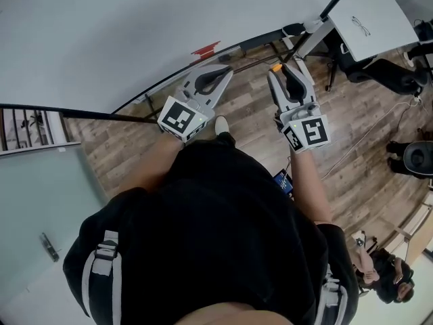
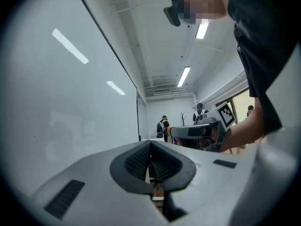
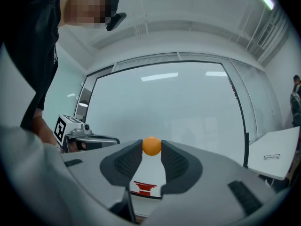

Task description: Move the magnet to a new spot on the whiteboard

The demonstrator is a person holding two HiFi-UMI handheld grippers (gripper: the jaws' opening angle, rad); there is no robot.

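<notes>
Right gripper pinching magnet, left gripper closed

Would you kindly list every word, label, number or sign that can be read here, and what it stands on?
No readable text anywhere.
Left marker cube: square pattern, no letters.
Right marker cube: same.
Red shape by the whiteboard: no letters.
Squiggle on white panel: too small.

Head view overhead looking down, gripper views level, sharing whiteboard
</notes>
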